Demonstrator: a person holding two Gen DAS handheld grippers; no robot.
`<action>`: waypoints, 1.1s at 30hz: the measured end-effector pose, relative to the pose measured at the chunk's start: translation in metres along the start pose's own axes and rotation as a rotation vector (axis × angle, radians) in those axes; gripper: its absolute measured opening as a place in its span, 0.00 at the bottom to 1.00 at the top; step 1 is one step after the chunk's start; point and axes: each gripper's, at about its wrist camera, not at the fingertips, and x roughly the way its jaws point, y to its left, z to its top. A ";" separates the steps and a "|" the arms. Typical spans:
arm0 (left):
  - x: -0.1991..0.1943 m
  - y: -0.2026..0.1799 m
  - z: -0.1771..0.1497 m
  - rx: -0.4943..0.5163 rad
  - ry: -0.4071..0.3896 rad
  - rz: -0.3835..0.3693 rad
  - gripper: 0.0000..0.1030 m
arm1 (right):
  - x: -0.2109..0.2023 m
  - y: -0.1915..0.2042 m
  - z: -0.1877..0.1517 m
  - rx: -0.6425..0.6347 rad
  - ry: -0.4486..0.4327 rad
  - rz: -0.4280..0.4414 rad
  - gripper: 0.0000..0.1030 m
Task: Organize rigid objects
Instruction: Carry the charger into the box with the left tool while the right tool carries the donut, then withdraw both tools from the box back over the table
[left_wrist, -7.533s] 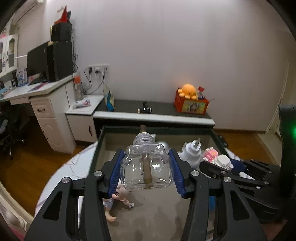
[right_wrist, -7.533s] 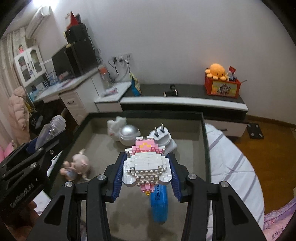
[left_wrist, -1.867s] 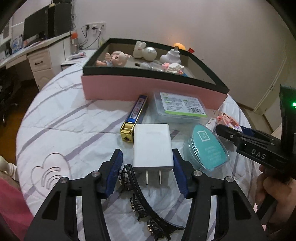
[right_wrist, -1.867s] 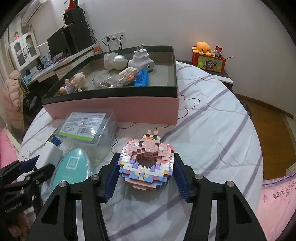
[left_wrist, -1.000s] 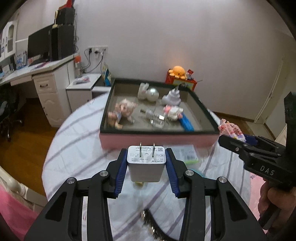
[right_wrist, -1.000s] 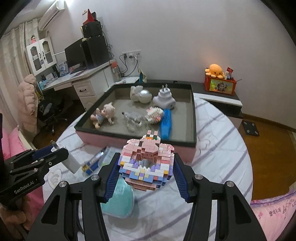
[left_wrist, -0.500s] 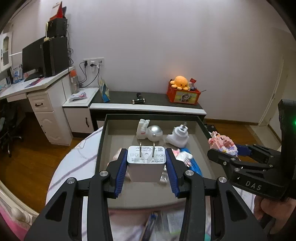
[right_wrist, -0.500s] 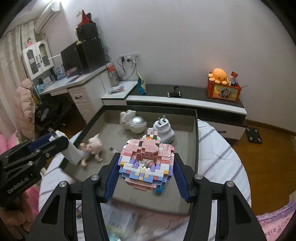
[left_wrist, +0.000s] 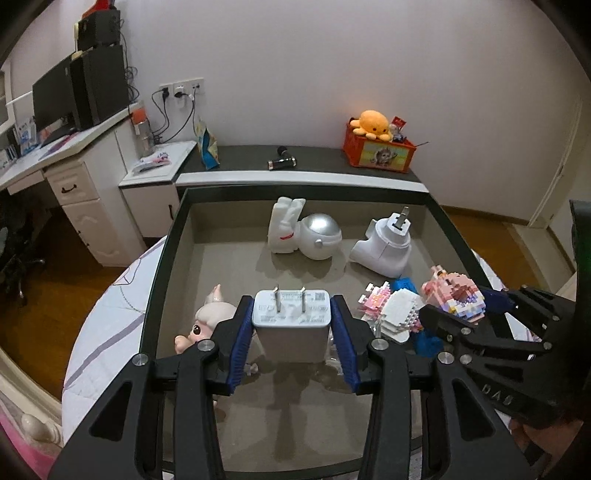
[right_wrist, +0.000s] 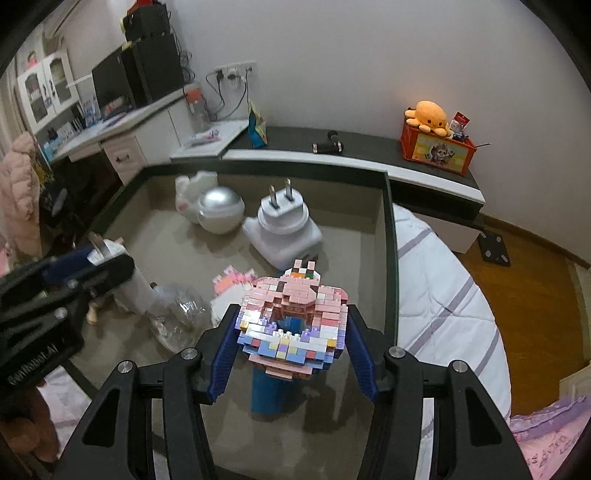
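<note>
**Over the dark-rimmed tray: letting go on the left, gripping on the right**

At left, low over the floor of the tray (left_wrist: 162, 258) and just beside the doll (left_wrist: 207, 325): left gripper (left_wrist: 291, 301) with jaws opening around the white charger (left_wrist: 291, 321), prongs up, blue pads (left_wrist: 240, 339) seemingly just off its sides. Released this low probably to stand it on a free patch without knocking the doll or the clear bottle (right_wrist: 177, 314).

Farther back, already lying in the tray: astronaut figure (left_wrist: 306, 236) and round plug adapter (left_wrist: 384, 247).

At right: right gripper (right_wrist: 291, 314) clamped at middle width on the pink brick model (right_wrist: 291, 332). Squeezed from both sides, likely because such bricks come apart easily. Carried above the blue block (right_wrist: 269, 391) and near the white brick figure (left_wrist: 395, 310), perhaps to group similar toys.

Compared with half a second before: both grippers lower and farther in over the tray. Left jaws wider than then, right jaws at the same width on the same model.
</note>
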 end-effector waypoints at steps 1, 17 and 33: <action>-0.002 -0.001 -0.001 0.005 -0.003 0.011 0.63 | 0.000 0.001 0.001 -0.011 -0.007 -0.004 0.56; -0.090 -0.001 -0.016 -0.001 -0.118 0.109 1.00 | -0.058 0.010 -0.020 0.053 -0.102 -0.001 1.00; -0.231 0.002 -0.066 -0.056 -0.284 0.130 1.00 | -0.206 0.015 -0.082 0.158 -0.353 0.019 1.00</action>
